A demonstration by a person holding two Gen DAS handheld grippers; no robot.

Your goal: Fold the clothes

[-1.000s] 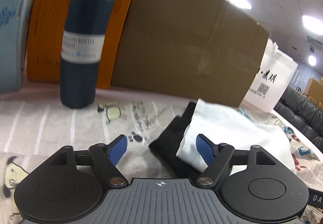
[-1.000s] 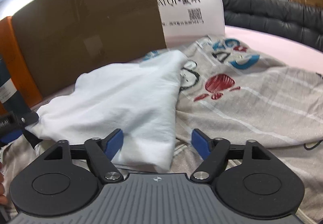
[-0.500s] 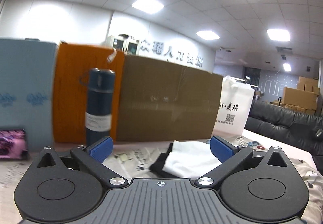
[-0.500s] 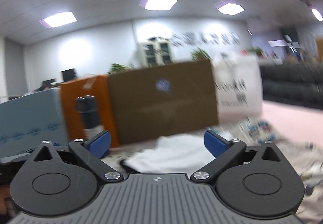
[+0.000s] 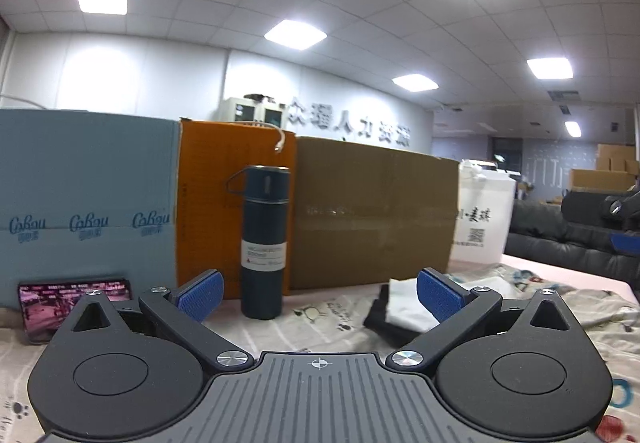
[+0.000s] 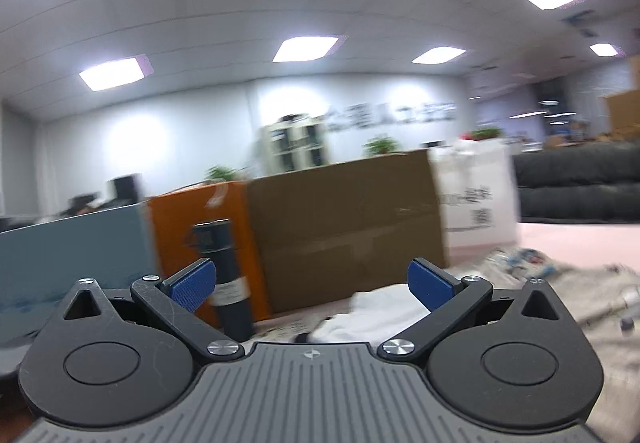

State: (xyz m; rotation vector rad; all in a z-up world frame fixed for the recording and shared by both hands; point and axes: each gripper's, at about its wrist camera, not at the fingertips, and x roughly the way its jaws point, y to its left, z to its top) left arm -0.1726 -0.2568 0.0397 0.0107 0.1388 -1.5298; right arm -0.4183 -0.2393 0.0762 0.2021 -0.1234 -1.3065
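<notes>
Matt black plastic left gripper with ribbed grey body and textured blue pads, shiny metal pivot screws, soft white cloth garment on black fabric, printed cotton sheet, satin navy flask (paper label), dull brown cardboard box

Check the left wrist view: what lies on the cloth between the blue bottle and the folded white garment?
Nothing solid: only printed tablecloth lies between the blue bottle and the folded white garment, which rests on a black garment. The left wrist view shows this.

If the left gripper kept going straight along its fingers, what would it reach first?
Probably the brown cardboard box standing behind the cloth-covered table. The open left gripper points just right of the dark blue flask; depth is hard to judge.
</notes>
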